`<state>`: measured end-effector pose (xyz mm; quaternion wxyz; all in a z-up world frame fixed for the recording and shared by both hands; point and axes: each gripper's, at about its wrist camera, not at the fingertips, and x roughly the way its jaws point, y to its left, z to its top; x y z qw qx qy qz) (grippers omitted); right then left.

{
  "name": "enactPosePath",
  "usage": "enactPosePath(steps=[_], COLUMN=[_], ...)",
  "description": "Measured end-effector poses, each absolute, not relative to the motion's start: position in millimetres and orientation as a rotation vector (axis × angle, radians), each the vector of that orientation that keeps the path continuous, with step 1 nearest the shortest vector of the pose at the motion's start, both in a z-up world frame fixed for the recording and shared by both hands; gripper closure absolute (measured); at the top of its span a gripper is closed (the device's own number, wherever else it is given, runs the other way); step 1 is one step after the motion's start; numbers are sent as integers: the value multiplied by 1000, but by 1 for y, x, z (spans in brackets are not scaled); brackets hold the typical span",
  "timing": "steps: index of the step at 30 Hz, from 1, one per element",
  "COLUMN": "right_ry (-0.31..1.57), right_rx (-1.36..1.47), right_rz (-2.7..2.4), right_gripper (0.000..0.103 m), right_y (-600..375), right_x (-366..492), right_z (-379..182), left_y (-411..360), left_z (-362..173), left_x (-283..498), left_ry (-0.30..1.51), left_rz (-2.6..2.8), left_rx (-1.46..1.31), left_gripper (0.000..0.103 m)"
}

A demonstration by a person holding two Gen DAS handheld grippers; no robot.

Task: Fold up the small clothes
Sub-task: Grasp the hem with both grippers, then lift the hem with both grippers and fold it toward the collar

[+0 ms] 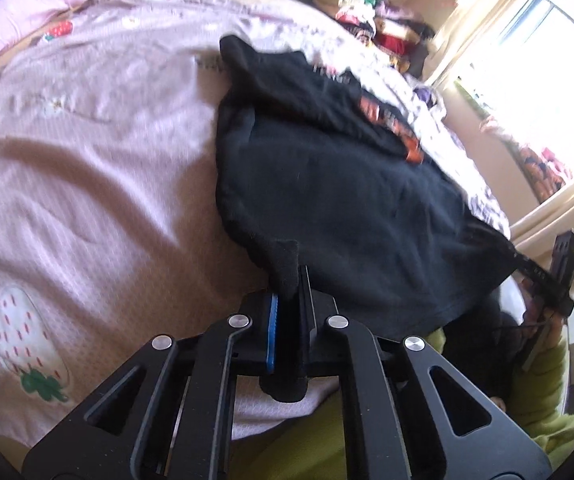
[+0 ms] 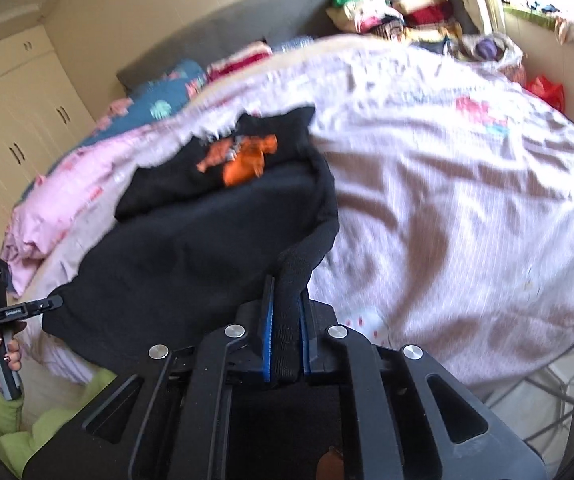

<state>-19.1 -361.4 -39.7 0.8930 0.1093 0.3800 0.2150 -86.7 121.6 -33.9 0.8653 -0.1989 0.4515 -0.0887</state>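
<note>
A black garment (image 1: 339, 200) with an orange print (image 1: 391, 124) lies partly folded on the pink bedspread (image 1: 99, 152). My left gripper (image 1: 289, 280) is shut on the garment's near left corner, the cloth pinched between its blue pads. In the right wrist view the same black garment (image 2: 191, 248) shows its orange print (image 2: 243, 160) at the far end. My right gripper (image 2: 287, 292) is shut on the near right hem, a thick fold of cloth between the pads. Each view shows the other gripper at its edge, the right one (image 1: 559, 276) and the left one (image 2: 3, 316), held in a hand.
Stacks of folded clothes (image 2: 399, 12) sit at the head of the bed near a bright window (image 1: 543, 60). A blue pillow (image 2: 167, 92) and pink quilt (image 2: 55, 200) lie at the left. Cupboards (image 2: 11, 120) line the wall. A green sleeve (image 1: 543, 392) is close below.
</note>
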Motion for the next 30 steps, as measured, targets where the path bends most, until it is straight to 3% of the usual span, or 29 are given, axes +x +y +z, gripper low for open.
enactPosePath(steps=[12, 30], right_ry=[631, 550], right_rx=[273, 107], right_rz=[427, 424], right_gripper=[94, 94], right_y=[-364, -310], right_x=[-19, -1], right_z=[-6, 23], left_y=[140, 151], left_z=[13, 26], left_x=[-76, -56], left_ry=[781, 705], left_rz=[-201, -167], left_rx=[-446, -454], left_gripper=[101, 101])
